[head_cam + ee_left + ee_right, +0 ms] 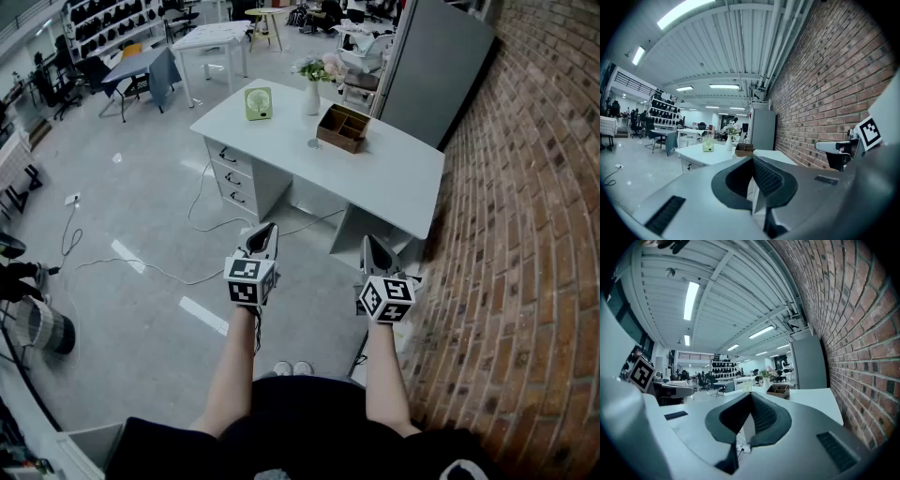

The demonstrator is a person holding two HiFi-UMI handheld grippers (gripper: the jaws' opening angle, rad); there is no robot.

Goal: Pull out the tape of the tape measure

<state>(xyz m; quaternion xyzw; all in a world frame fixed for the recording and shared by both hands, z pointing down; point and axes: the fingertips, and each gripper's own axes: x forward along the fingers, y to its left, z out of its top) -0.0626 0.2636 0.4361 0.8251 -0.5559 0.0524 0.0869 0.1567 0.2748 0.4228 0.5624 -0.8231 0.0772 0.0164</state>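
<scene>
My left gripper (265, 228) and right gripper (373, 240) are held side by side at waist height, well short of the white desk (394, 178). Both are shut with nothing between the jaws. In the left gripper view the left gripper (752, 158) points at the desk (712, 157), and in the right gripper view the right gripper (751, 393) shows its pads pressed together. A small round grey object (312, 143) lies on the desk beside the brown organiser box (341, 127); it is too small to tell whether it is the tape measure.
On the desk stand a green desk fan (259, 103) and a white vase with flowers (311, 94). A brick wall (525, 234) runs along the right. Cables (202, 220) trail over the floor before the desk drawers (230, 173). A grey cabinet (441, 66) stands behind.
</scene>
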